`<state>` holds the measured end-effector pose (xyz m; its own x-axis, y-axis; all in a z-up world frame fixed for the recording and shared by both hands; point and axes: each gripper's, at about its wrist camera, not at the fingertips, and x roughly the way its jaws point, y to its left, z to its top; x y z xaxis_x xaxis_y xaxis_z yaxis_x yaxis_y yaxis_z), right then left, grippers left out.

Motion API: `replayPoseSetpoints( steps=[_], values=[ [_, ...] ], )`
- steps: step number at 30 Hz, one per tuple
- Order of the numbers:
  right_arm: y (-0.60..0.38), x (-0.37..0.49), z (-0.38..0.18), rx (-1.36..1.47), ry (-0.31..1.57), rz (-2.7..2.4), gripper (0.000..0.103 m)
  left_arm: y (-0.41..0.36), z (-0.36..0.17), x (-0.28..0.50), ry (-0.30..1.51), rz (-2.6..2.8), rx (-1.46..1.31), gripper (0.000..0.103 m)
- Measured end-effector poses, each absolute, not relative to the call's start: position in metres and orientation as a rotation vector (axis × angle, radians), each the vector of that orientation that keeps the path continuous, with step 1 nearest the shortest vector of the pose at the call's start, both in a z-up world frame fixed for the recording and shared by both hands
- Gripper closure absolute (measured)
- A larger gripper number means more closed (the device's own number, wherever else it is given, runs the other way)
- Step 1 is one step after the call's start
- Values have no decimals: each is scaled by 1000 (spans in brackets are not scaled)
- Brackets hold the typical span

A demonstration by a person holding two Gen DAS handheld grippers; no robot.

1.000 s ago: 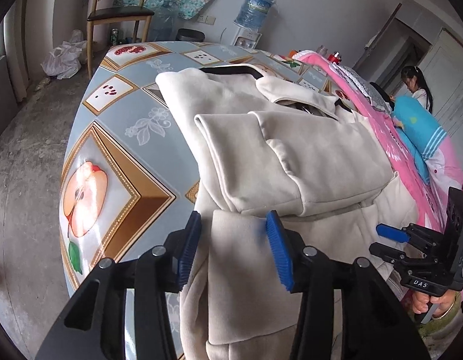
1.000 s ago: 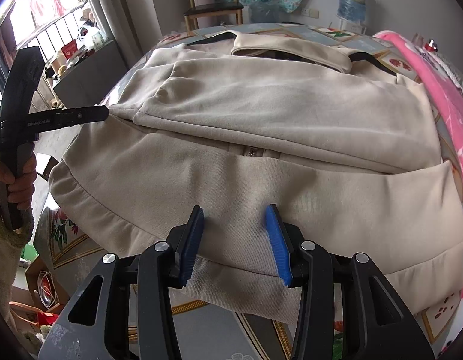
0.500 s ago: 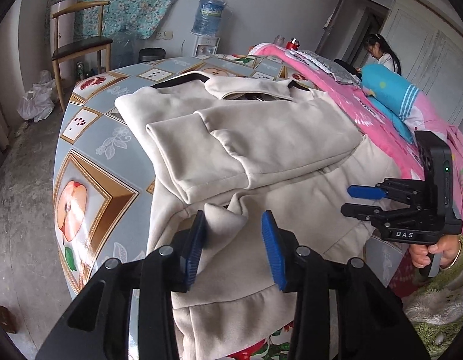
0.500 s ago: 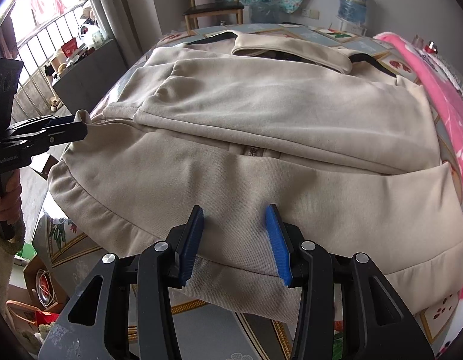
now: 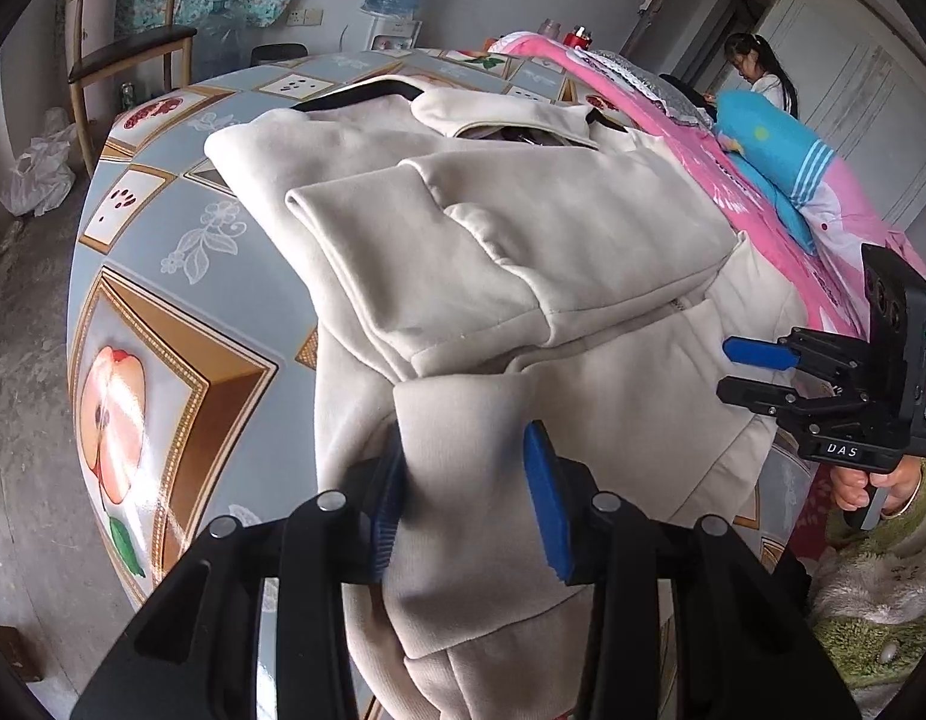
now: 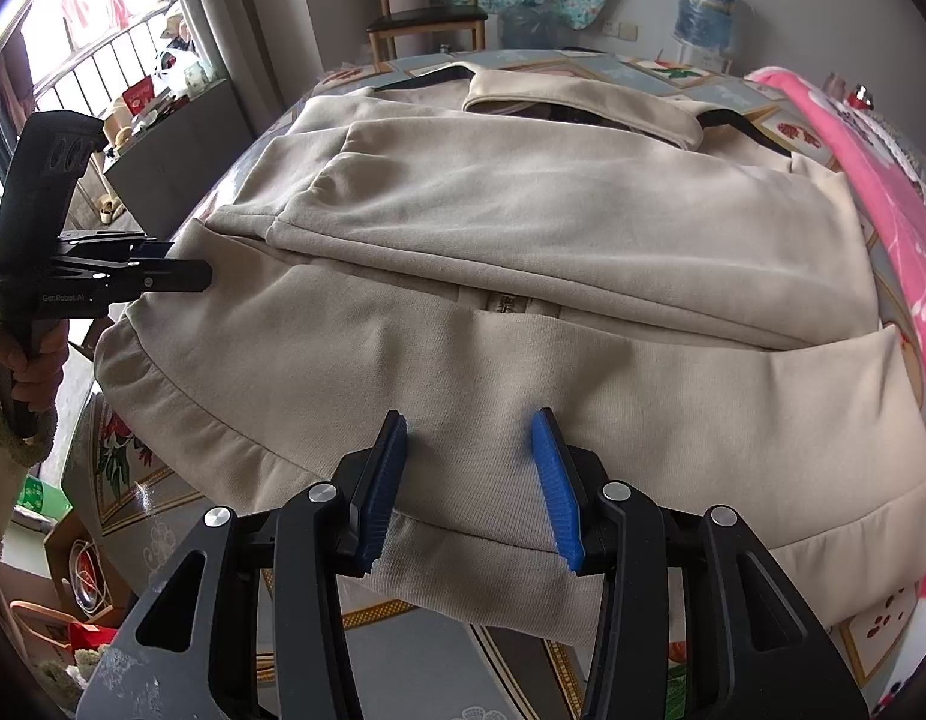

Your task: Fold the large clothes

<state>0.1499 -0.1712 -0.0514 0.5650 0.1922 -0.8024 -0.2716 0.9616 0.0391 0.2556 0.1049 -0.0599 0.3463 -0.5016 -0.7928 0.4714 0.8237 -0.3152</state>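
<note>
**Cream hoodie half folded, both grippers at its hem**

So the hoodie (image 6: 523, 312) is lying flat on the table (image 5: 163, 276), sleeves already folded across the chest, hood end at the far side of the table and the hem hanging over the near edge. Everything below is relative to the hoodie.

Left gripper (image 5: 463, 498) is at the hem's left corner, and a bunched flap of the fabric sits right between its blue pads (image 5: 547, 510). The jaws look spread with the cloth loosely in the gap; I can't tell if it's actually pinching. From the right wrist view that gripper's fingers look close together against the hoodie's edge.

Right gripper (image 6: 472, 480) is at the middle of the hem, jaws spread wide, pads (image 6: 556, 492) over the ribbed band, not squeezing anything.

Pink blanket (image 6: 883, 192) runs along the hoodie's right side, and a chair (image 5: 121, 42) stands past the hood end.
</note>
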Motion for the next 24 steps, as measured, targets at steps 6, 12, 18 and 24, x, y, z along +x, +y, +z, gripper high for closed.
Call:
replayPoseSetpoints(
  steps=[6,12,18,24],
  values=[
    [-170,150,-52,-94,932,272,62,109,-46,240,1005,-766,-154,67],
    [-170,151,-51,-104,930,273,62,79,-47,216,1024,-810,53,67],
    [-171,150,-51,-110,930,274,62,65,-47,210,988,-751,207,67],
    [-171,150,-51,-111,930,273,62,58,-46,201,974,-744,364,66]
  ],
)
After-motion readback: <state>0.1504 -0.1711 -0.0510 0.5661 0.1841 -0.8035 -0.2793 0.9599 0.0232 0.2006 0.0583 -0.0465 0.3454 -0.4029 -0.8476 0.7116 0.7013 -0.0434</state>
